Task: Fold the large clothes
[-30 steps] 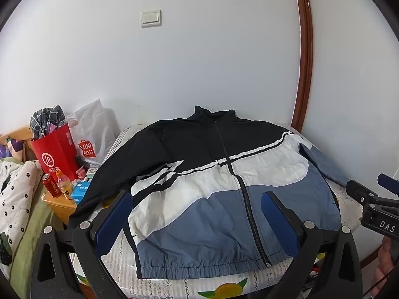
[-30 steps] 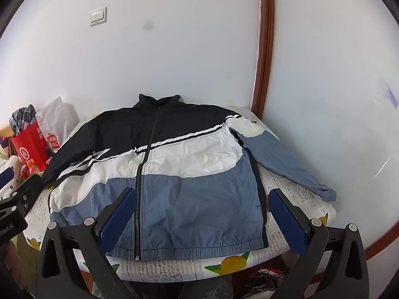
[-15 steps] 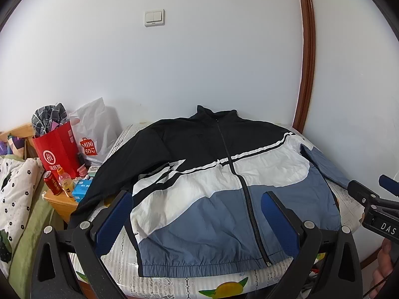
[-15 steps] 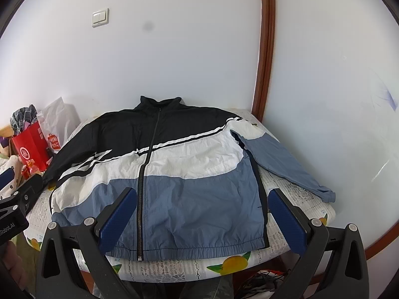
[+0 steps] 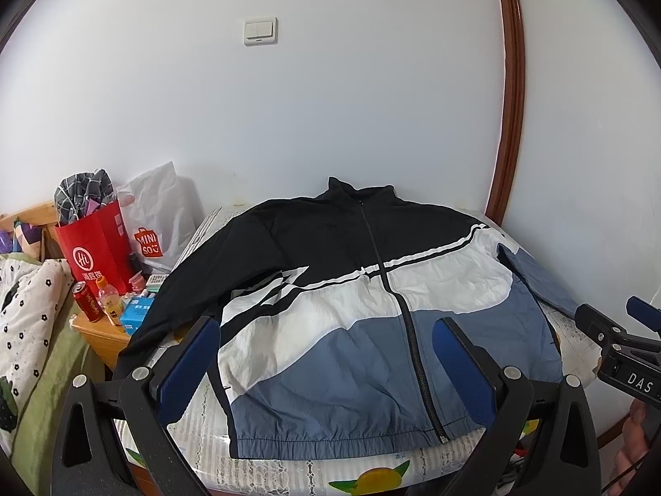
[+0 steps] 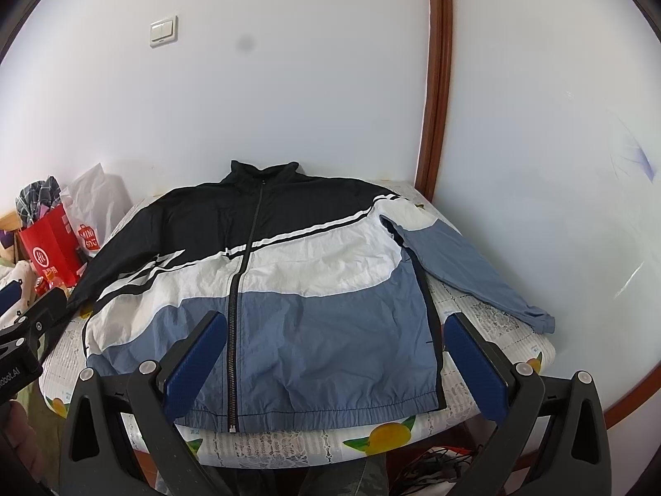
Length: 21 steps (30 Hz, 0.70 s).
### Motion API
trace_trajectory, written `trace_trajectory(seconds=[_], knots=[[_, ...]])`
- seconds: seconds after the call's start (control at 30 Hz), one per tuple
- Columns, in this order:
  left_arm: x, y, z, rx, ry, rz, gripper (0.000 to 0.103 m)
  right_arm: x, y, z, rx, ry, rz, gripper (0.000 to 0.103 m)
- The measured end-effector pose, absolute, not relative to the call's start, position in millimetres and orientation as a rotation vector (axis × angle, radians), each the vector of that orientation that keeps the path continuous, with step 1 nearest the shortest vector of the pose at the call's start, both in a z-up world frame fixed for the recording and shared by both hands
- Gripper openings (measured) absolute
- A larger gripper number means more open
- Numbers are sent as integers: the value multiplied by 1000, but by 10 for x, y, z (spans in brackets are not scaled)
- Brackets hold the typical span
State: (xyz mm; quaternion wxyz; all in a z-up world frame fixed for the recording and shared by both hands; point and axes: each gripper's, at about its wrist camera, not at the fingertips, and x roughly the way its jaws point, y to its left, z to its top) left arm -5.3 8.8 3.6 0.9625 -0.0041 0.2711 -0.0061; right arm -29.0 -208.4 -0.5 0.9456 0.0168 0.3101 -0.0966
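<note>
A zip-up jacket (image 5: 372, 310), black at the top, white in the middle and blue at the bottom, lies flat and face up on a table with a lemon-print cloth (image 5: 289, 471). It also shows in the right wrist view (image 6: 289, 289). Its blue right sleeve (image 6: 467, 264) lies spread toward the table's right edge. Its black left sleeve (image 5: 181, 285) runs down the left side. My left gripper (image 5: 326, 368) is open and empty, held above the hem. My right gripper (image 6: 336, 359) is open and empty, also near the hem.
A red paper bag (image 5: 95, 252) and a white plastic bag (image 5: 161, 215) stand at the left on a wooden stand with a can and bottle (image 5: 99, 301). A bed with a dotted cover (image 5: 24, 318) is at far left. White walls and a brown frame (image 5: 508, 103) close the back.
Both grippers have drifted slightly; the view of the jacket has shifted a little. Both stay open and empty. The jacket has not moved.
</note>
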Motion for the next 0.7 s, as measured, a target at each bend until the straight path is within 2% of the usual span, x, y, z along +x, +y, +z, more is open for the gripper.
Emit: trace_trajectory(seconds=[0.7], knots=[[-79, 126, 52, -20, 546, -11, 103, -309, -2054, 18, 33, 627, -195, 103]])
